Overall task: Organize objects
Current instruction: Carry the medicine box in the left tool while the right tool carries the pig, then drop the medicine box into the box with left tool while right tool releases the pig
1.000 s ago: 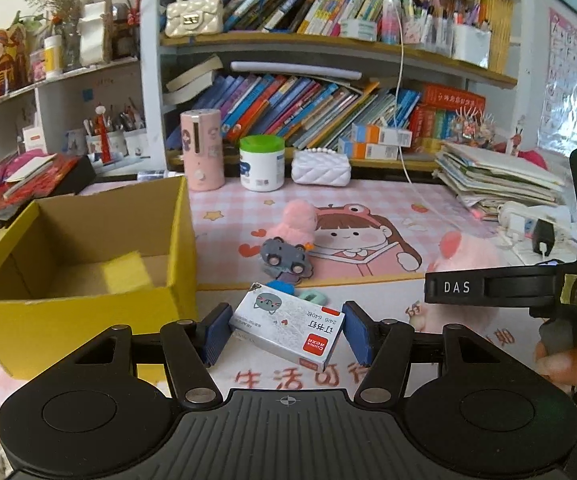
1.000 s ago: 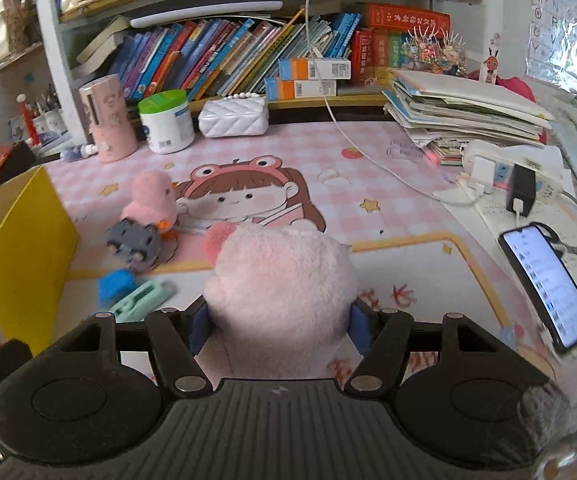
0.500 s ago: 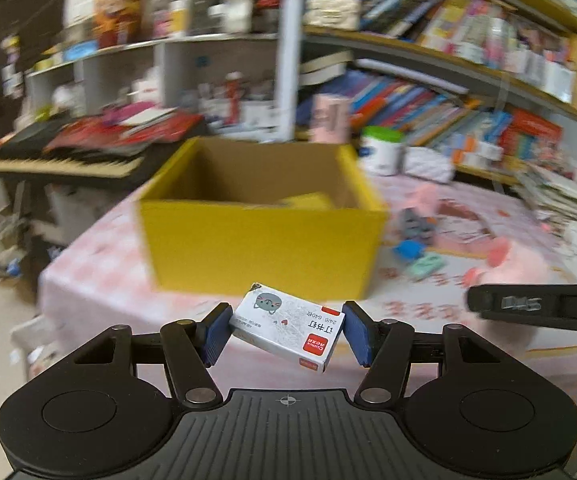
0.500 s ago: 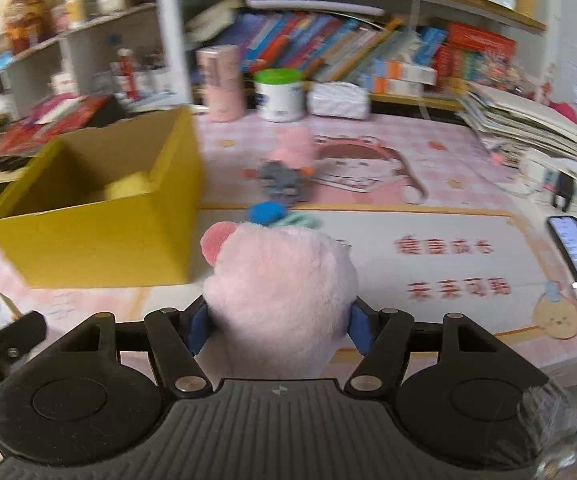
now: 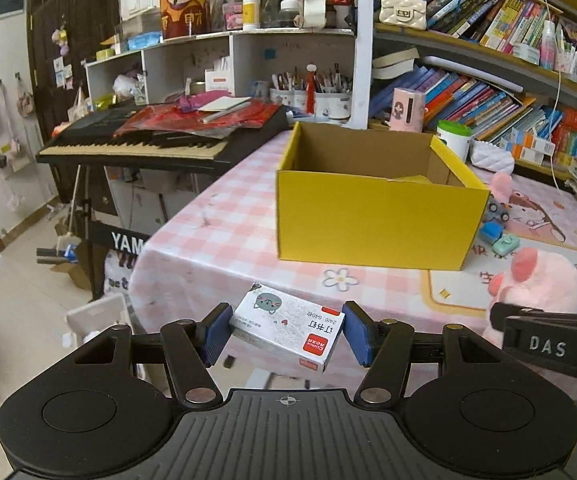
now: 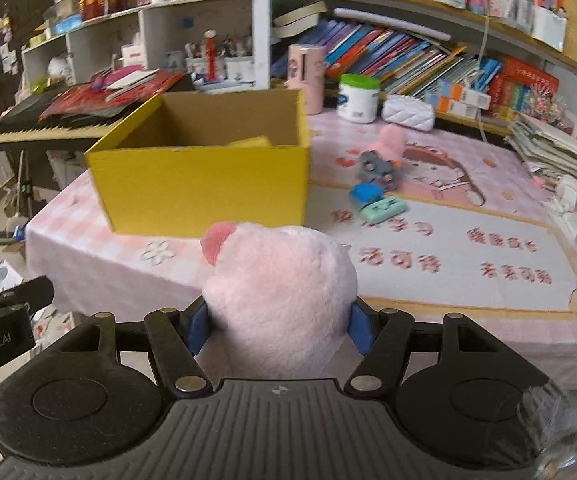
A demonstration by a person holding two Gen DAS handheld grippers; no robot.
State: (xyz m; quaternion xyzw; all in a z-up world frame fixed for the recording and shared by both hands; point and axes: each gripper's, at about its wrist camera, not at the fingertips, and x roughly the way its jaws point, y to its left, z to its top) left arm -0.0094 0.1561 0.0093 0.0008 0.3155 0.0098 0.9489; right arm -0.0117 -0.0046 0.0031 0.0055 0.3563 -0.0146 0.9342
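Bookshelves crammed with colourful books line the back wall, and a black keyboard piled with red papers stands to the left of a worktop covered in pink checked cloth. On the worktop sits an open yellow cardboard box, with something yellow lying inside it. To the right of the box, on a cartoon-printed mat, lie a grey toy car, a blue toy piece and a mint-green one, close together. Behind the box stand a pink cylinder and a white jar with a green lid.

Held off the near edge of the worktop, the left tool pinches a small white staple box with a grey cat face and a red label, tilted between blue pads. Beside it, the right tool squeezes a fluffy pink plush toy with a darker pink ear, which hides part of the worktop's front edge.
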